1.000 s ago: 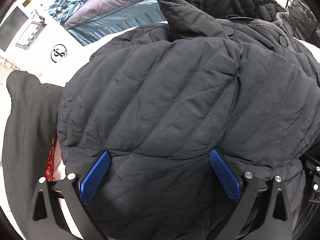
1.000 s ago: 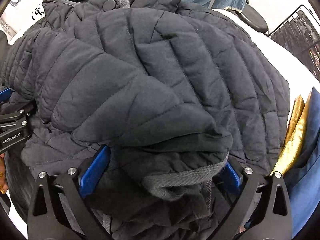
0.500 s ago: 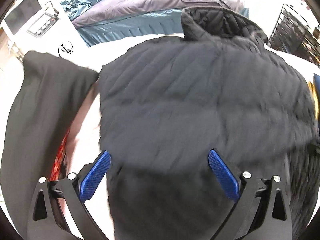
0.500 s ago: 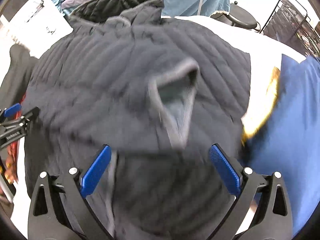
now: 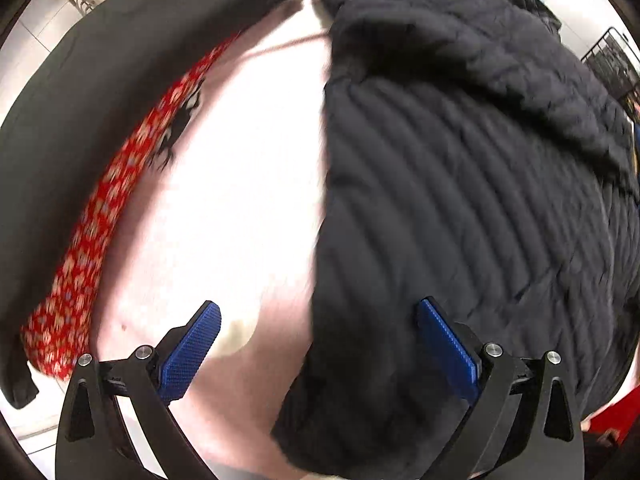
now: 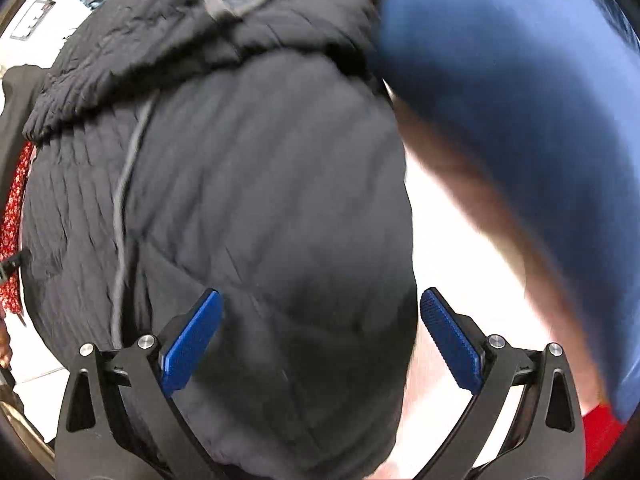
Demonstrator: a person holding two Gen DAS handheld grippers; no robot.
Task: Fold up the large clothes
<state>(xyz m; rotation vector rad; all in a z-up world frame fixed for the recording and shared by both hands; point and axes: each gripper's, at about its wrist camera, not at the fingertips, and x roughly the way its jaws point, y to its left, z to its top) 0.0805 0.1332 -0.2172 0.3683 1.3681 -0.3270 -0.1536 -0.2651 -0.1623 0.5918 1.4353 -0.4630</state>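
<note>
The left gripper point(image 5: 318, 350) and right gripper point(image 6: 320, 336) both gape wide and hold nothing above the quilted black jacket point(image 5: 460, 200), which lies bundled on the white surface point(image 5: 240, 200) (apparently folded, perhaps needing tidying).

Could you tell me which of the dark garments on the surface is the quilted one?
The black quilted puffer jacket, with stitched ribs, lying right of the smooth black garment and red floral cloth.
</note>
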